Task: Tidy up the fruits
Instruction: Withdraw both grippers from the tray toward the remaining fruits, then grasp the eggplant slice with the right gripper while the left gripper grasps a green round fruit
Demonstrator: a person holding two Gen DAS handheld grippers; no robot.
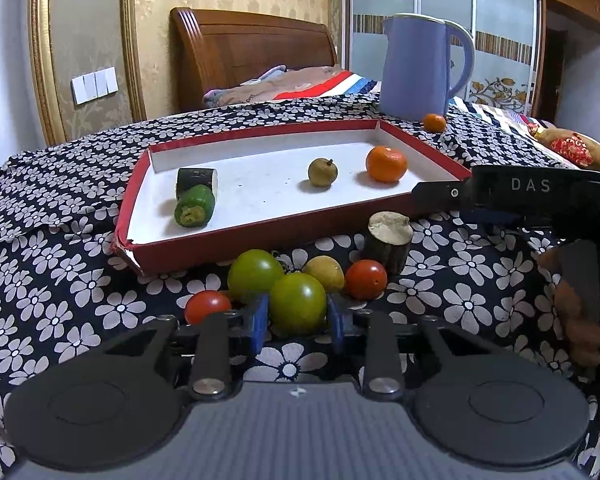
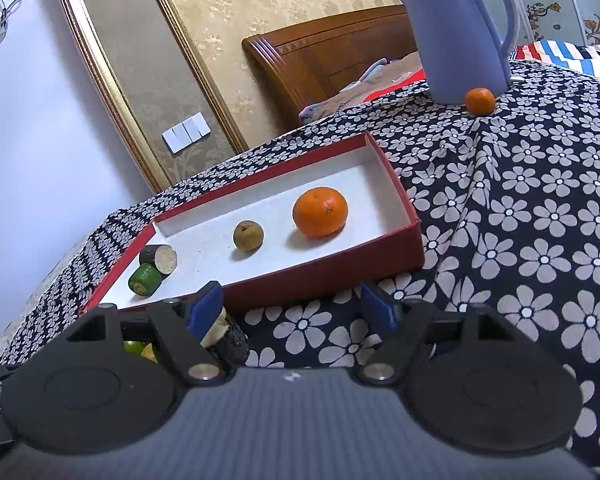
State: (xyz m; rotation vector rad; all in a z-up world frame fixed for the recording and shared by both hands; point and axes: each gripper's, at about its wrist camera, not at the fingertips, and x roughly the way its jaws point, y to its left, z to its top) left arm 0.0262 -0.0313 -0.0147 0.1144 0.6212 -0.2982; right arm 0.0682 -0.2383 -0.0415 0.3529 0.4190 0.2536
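My left gripper [image 1: 298, 314] is shut on a green tomato [image 1: 297, 302] on the flowered cloth, its blue pads touching both sides. Around it lie another green tomato [image 1: 255, 275], two red tomatoes [image 1: 207, 305] [image 1: 365, 279], a yellowish fruit [image 1: 325, 272] and a dark cut stump piece [image 1: 389, 240]. The red tray [image 1: 188, 250] [image 2: 324, 276] holds an orange [image 1: 386, 164] [image 2: 320, 212], a small brown fruit [image 1: 323, 173] [image 2: 248, 236], a green cut piece [image 1: 194, 206] [image 2: 145, 279] and a dark cut piece [image 1: 196, 178] [image 2: 159, 258]. My right gripper [image 2: 296, 314] is open and empty in front of the tray.
A blue kettle [image 1: 418, 66] [image 2: 460, 32] stands behind the tray with a small orange [image 1: 434, 123] [image 2: 480, 101] beside it. A wooden headboard [image 1: 252, 52] and bedding lie beyond. The right gripper's body [image 1: 540, 196] reaches in at the right of the left wrist view.
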